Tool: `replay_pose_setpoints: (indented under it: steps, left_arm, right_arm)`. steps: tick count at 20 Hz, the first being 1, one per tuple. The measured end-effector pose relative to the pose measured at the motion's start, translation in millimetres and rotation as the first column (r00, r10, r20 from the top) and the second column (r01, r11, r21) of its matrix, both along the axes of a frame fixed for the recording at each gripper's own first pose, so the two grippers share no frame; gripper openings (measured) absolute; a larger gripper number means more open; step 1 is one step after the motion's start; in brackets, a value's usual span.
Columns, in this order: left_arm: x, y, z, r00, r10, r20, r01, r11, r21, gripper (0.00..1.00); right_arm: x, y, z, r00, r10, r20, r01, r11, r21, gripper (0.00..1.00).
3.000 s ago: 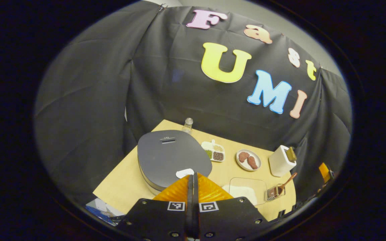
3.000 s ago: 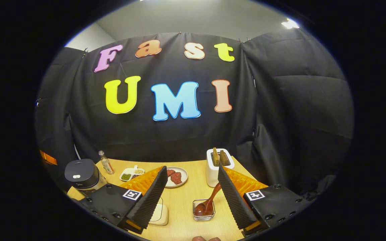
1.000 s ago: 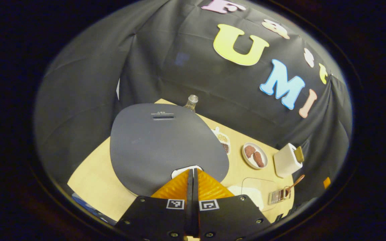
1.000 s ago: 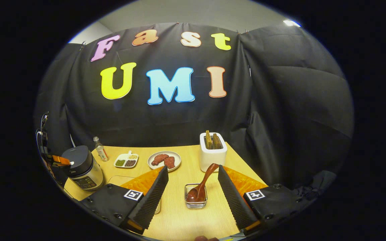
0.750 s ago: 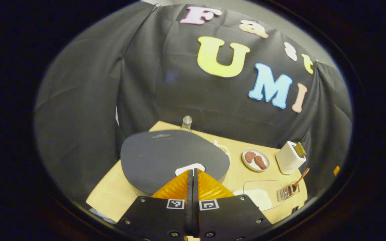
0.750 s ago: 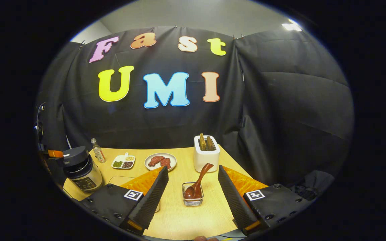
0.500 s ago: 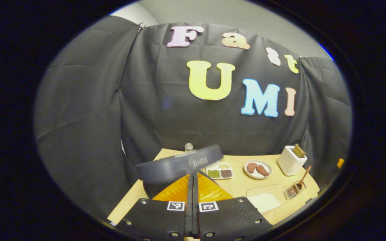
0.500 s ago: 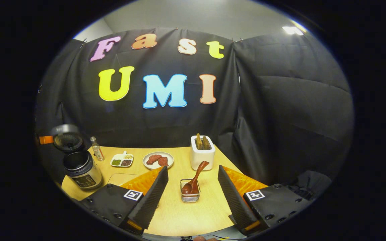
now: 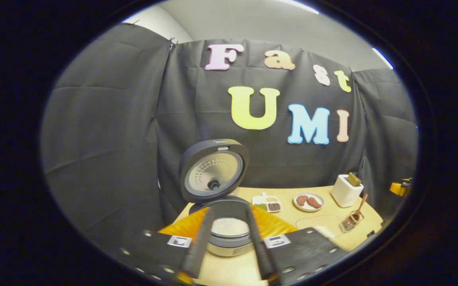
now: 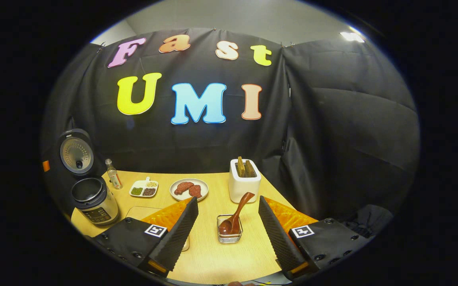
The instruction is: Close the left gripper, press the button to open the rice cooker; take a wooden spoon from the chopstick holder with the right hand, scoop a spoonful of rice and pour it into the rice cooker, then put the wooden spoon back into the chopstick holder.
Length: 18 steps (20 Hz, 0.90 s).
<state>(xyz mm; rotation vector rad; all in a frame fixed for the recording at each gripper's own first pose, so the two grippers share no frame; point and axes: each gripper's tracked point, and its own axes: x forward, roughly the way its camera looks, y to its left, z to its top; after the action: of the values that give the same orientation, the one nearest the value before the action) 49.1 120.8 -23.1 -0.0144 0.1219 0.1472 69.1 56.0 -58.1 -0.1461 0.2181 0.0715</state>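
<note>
The rice cooker [image 9: 229, 238] stands open, its round lid [image 9: 213, 171] upright, and white rice lies in the pot. My left gripper [image 9: 229, 209] is just in front of the cooker, open and blurred, with the pot showing between its fingers. In the right gripper view the cooker [image 10: 94, 202] is at the table's far left. The wooden spoon [image 10: 235, 216] leans in the wire chopstick holder [image 10: 229, 235]. My right gripper [image 10: 228, 201] is open, the spoon and holder in the gap between its fingers and a little farther off. The clear rice tray [image 9: 320, 227] lies flat near the front edge.
A small bottle [image 10: 111, 173], a divided dish of beans [image 10: 143, 188], a plate with meat [image 10: 189, 188] and a white toaster [image 10: 245, 180] line the back of the wooden table [image 10: 213, 258]. Black cloth walls close in behind and on both sides.
The cooker lid has sprung from flat to upright. My left gripper has pulled back off the button and gone from shut to open. The right gripper has barely shifted.
</note>
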Motion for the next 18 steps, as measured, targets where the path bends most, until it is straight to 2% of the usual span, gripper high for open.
replay_pose_setpoints:
  steps: [2, 9, 12, 15, 18]
  left_arm:
    - [0.0, 2.6, -5.4, 0.999, 0.047, -0.008, -0.046, 0.998, 0.042, 0.92]
    - [5.0, -36.8, -14.5, 0.997, 0.066, -0.036, -0.063, 0.993, 0.097, 0.93]
    - [13.2, -56.8, -26.6, 0.993, 0.087, -0.075, -0.076, 0.988, 0.135, 0.92]
    - [22.6, -83.9, -44.0, 0.988, 0.078, -0.132, -0.065, 0.993, 0.102, 0.94]
    - [34.2, -106.4, -49.3, 0.984, 0.071, -0.161, -0.053, 0.992, 0.113, 0.93]
  right_arm:
    - [14.2, 0.5, -5.6, 0.999, 0.017, -0.028, -0.016, 1.000, 0.011, 0.98]
    - [77.1, -17.4, -27.1, 0.994, 0.006, -0.113, -0.002, 0.999, 0.033, 0.97]
    - [101.7, -19.8, -45.5, 0.986, 0.006, -0.165, 0.008, 0.996, 0.087, 0.98]
    - [127.1, -26.9, -75.4, 0.972, 0.012, -0.234, 0.017, 0.993, 0.120, 0.98]
    - [151.0, -39.3, -106.2, 0.949, -0.004, -0.316, 0.052, 0.988, 0.142, 0.98]
